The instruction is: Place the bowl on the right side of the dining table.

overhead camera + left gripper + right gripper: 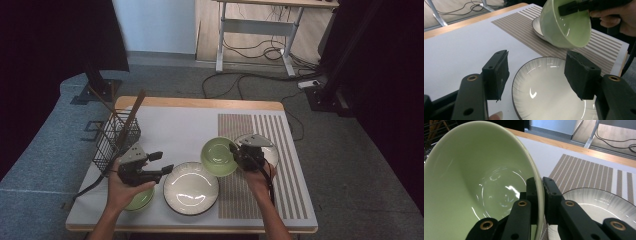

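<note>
Grey-blue carpet [350, 165] is covering the floor around the desk [200, 103], whose wooden edge is showing along its far side under a white cover. Beyond the desk's far edge, a second table with a pale metal frame [256, 31] is standing on a wooden floor strip [207, 30], and black cables [250, 50] are trailing beneath it and curling onto the carpet. A pale wall [155, 25] is catching daylight at the back. Dark curtains [45, 60] are hanging off the desk's far left and far right corners.
</note>
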A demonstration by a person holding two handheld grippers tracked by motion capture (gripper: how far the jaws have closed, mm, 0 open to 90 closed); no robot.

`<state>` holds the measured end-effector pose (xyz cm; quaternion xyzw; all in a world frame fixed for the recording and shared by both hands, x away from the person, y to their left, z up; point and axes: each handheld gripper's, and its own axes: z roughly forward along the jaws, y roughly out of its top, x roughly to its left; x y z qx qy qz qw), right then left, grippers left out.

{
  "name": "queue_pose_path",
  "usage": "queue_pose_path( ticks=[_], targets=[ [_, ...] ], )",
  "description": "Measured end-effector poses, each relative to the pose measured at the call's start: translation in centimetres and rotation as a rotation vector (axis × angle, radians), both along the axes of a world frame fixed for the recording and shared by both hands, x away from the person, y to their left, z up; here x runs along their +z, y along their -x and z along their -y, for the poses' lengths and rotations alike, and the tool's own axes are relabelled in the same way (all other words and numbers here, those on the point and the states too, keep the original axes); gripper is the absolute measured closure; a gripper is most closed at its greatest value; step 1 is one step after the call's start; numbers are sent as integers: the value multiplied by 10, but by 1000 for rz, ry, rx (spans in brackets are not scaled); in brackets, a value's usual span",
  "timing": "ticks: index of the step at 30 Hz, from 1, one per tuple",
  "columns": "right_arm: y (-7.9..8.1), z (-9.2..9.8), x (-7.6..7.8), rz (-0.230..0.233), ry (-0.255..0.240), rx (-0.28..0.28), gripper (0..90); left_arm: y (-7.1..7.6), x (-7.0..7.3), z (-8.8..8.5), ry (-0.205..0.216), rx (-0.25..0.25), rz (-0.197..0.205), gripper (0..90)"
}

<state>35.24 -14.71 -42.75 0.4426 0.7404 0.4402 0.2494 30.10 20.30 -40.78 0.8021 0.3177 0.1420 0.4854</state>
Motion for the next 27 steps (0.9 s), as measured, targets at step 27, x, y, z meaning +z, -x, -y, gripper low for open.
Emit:
queue_pose_path(
  ticks=[27],
  targets=[
    [-10, 24, -5, -7, 4, -62, 845, -2, -5, 5, -32, -16, -29, 353]
  ],
)
